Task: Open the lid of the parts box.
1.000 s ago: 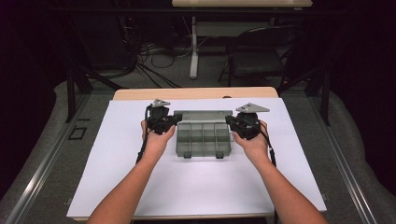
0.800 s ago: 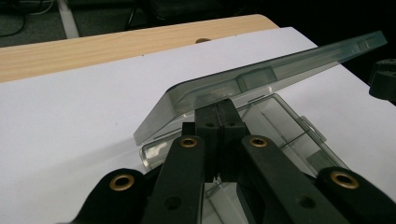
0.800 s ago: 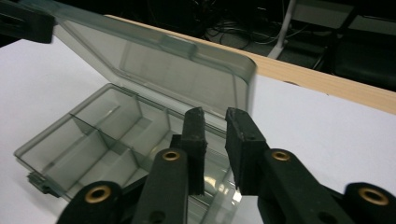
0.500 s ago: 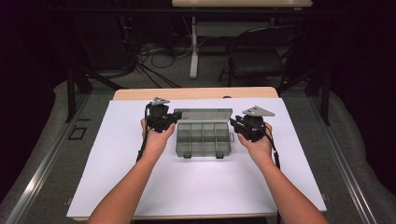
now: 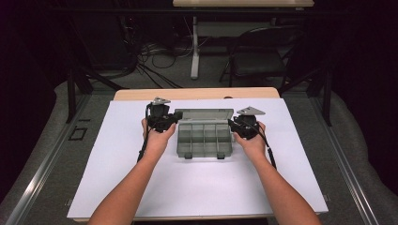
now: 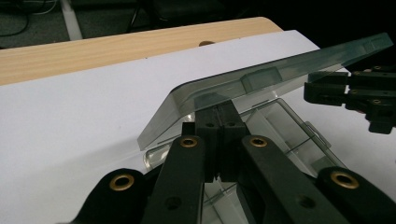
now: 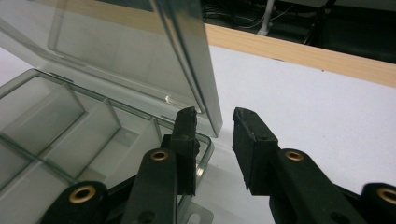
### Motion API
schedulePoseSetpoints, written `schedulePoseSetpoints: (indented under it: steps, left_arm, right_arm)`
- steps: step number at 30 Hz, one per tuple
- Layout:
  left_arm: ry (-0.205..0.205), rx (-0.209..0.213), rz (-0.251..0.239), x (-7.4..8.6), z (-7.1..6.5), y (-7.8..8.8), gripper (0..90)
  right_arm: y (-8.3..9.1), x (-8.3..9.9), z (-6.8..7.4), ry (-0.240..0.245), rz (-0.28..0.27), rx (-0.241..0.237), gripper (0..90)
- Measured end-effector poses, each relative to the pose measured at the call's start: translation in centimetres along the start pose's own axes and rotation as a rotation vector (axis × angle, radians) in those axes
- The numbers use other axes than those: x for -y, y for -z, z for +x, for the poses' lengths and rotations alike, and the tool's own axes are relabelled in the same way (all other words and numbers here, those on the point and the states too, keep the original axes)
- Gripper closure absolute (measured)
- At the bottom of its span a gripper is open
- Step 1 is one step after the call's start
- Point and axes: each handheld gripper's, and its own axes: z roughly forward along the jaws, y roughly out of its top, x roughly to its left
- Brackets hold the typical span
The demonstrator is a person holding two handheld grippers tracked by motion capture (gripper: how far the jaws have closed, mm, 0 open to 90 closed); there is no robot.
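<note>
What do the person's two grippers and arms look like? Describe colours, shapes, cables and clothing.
Both the left gripper and the right gripper are black, each topped by a grey three-cornered plate. Their flat black linkage bars carry brass-coloured rivets and end in blocky black jaws. A black cable trails from each. The forearms are bare, with no sleeves.

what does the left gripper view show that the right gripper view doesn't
Left gripper view: its own jaws shut together at the near edge of the half-raised lid, and the right gripper farther off beyond the box.

Right gripper view: its own jaws apart at the lid's corner, nothing pressed between them, and the box's empty compartments.

Both: the clear organiser box, the white table cover and the wooden table edge.
</note>
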Motion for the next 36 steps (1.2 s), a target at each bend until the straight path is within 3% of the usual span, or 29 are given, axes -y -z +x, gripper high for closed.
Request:
schedulePoseSetpoints:
  steps: [11, 36]
  left_arm:
    - [0.000, -0.004, -0.004, 0.0, 0.0, -0.1, 90.0]
    - [-0.002, -0.004, -0.005, 0.0, 0.0, 0.0, 90.0]
  right_arm:
    - [-1.5, 0.7, -0.4, -0.007, 0.005, -0.004, 74.2]
    - [-1.7, 0.6, -0.1, 0.024, -0.005, 0.001, 80.8]
